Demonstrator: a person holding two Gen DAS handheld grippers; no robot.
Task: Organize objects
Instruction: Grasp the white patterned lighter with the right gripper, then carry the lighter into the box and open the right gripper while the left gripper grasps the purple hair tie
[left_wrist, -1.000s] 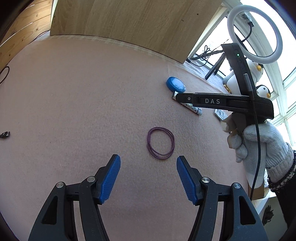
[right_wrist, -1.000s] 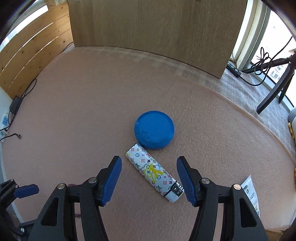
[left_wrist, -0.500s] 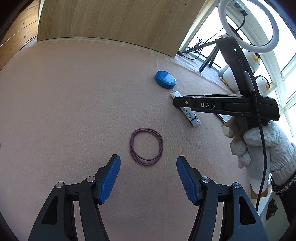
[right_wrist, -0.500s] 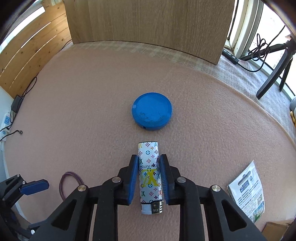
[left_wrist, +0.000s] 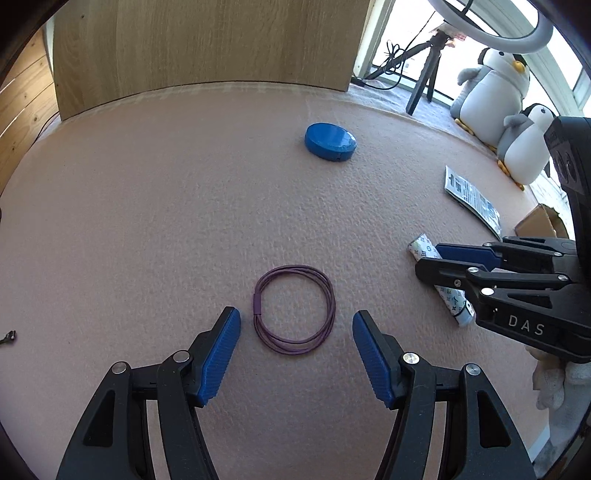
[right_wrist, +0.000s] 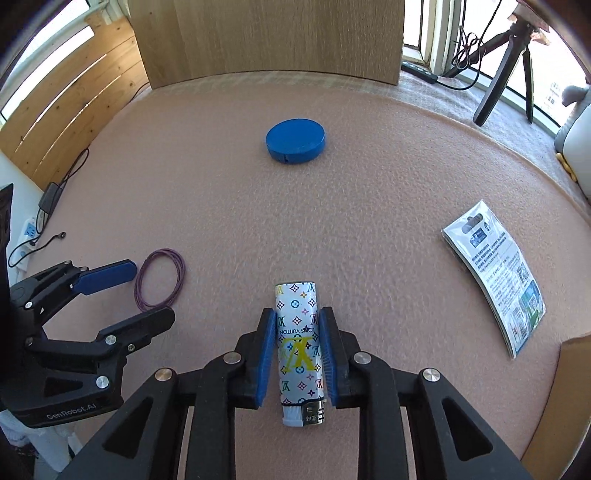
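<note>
My right gripper (right_wrist: 297, 334) is shut on a white patterned lighter (right_wrist: 298, 339), its metal cap toward the camera. From the left wrist view the same lighter (left_wrist: 423, 248) pokes out of the right gripper (left_wrist: 430, 260) at the right side. A purple hair band (left_wrist: 294, 309) lies coiled on the pink mat just beyond my left gripper (left_wrist: 295, 325), which is open and holds nothing. Seen from the right wrist, the hair band (right_wrist: 160, 278) lies between the fingers of the left gripper (right_wrist: 146, 295). A round blue case (right_wrist: 296, 140) rests farther back on the mat; it also shows as the blue case (left_wrist: 330, 141).
A printed plastic packet (right_wrist: 495, 273) lies at the mat's right side, near a cardboard box corner (right_wrist: 561, 398). A wooden board (right_wrist: 269, 37) stands behind the mat. Two plush penguins (left_wrist: 495, 96), a tripod (left_wrist: 424, 77) and cables sit by the window; a power strip (right_wrist: 29, 232) is at left.
My right gripper, shut on the lighter, has lifted and drawn it back from the blue case. The left gripper has moved closer to the hair band, still open.
</note>
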